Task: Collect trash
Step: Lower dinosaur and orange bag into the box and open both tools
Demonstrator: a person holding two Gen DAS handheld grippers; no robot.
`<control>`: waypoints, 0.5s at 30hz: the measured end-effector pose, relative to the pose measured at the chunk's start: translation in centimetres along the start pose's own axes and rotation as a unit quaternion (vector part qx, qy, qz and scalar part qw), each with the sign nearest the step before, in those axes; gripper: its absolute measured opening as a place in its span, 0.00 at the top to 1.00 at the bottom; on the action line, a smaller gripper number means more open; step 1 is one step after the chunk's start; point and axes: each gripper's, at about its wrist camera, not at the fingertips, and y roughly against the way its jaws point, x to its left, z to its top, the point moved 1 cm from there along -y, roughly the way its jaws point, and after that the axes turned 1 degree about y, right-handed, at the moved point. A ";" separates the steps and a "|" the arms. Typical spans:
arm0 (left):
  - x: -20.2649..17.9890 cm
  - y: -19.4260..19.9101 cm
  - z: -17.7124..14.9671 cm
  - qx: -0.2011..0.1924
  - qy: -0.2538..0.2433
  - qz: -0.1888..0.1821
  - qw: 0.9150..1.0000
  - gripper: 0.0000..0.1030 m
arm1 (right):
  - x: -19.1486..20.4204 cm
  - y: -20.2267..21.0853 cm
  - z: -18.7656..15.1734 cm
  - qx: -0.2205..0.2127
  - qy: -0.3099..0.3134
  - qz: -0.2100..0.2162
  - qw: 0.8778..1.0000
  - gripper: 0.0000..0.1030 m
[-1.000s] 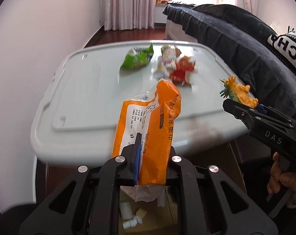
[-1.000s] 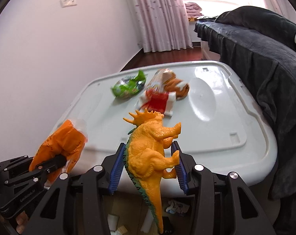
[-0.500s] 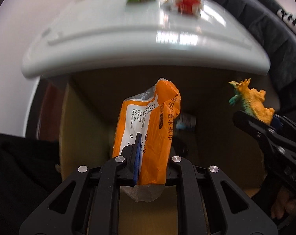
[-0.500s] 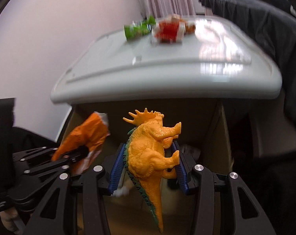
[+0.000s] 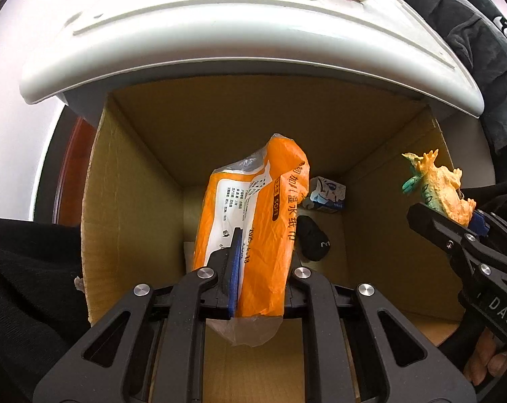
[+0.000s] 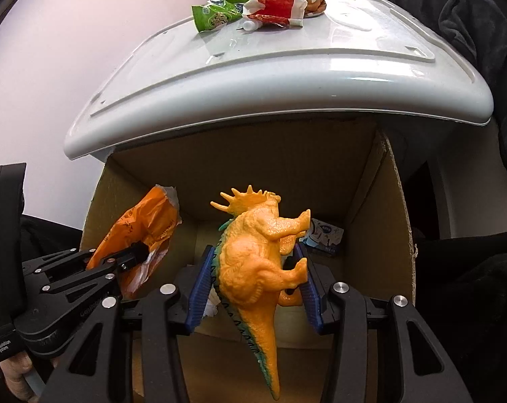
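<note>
Orange tissue wrapper pinched by the left gripper and dinosaur toy clamped by the right gripper hang over the cardboard box; crowded simultaneous release risks collision or rim snagging.

Left hand-held gripper bottom centre of its frame, angled steeply down, jaws clamped tight. Right hand-held gripper bottom centre, also pitched down, jaws part-spread and gripping. Bare fingers lower right on its handle.
</note>
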 end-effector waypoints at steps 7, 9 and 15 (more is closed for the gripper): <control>0.0 0.3 0.2 -0.006 -0.002 0.001 1.000 0.88 | -0.1 0.0 0.1 -0.003 -0.002 -0.002 1.000 0.55; 0.0 0.5 0.2 -0.009 -0.003 0.004 1.000 0.87 | -0.1 0.1 0.0 -0.005 -0.001 -0.002 1.000 0.55; -0.7 0.9 -0.2 -0.015 -0.006 0.025 1.000 0.33 | -0.2 0.0 -0.1 0.002 -0.002 -0.003 1.000 0.37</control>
